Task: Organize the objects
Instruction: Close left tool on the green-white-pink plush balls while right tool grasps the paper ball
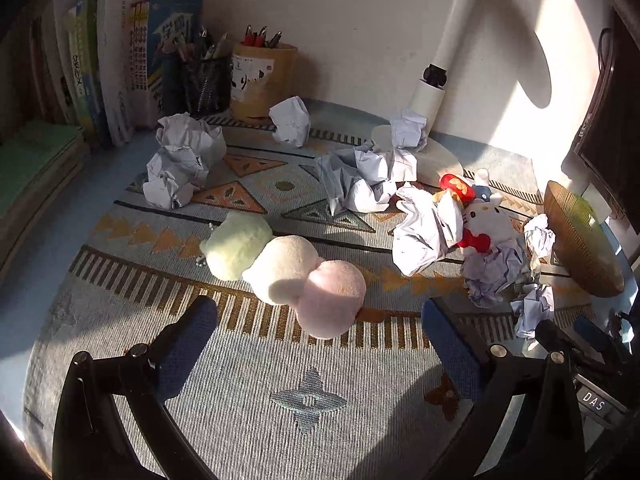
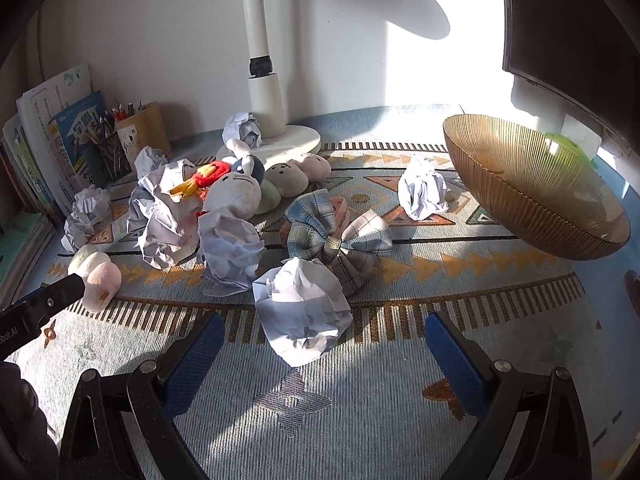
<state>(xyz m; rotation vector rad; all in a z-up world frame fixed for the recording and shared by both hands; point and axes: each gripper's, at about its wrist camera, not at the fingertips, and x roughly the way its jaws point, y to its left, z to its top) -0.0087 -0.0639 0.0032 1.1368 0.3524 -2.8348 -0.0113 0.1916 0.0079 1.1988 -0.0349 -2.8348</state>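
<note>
1. The step in hand looks like the approach before a first pick — both tools hover over the patterned mat (image 2: 360, 400) with nothing gripped, and the sorting seems barely begun.
2. The left gripper (image 1: 320, 332) has its fingers spread wide and empty; the three-ball plush (image 1: 288, 264) — green, cream and pink lobes in a row — lies just ahead of it, its pink end between the fingertips' line of sight but not touched.
3. The right gripper (image 2: 324, 344) is likewise spread and holds nothing; a crumpled paper ball (image 2: 304, 312) sits directly ahead, close to the gap between its fingers.
4. Beyond that ball lies a plaid fabric bow (image 2: 340, 232), and ahead to the right stands the amber ribbed bowl (image 2: 532, 200), tilted and apparently empty — a likely place for gathered items, though that is a guess.
5. The next move probably calls for the right tool to advance, straddle the paper ball and close gently, since crumpled paper gives easily.
6. Counted from the right view: about nine paper balls, some overlapping so the count is uncertain; one bow; one bowl; two three-ball plushes; one white cat plush (image 1: 486, 220); one red-and-yellow toy (image 2: 200, 180).
7. Far ahead to the left stand two pen holders (image 1: 240, 76) and a row of books (image 1: 100, 60); a lamp post (image 2: 260, 60) rises straight ahead.
</note>
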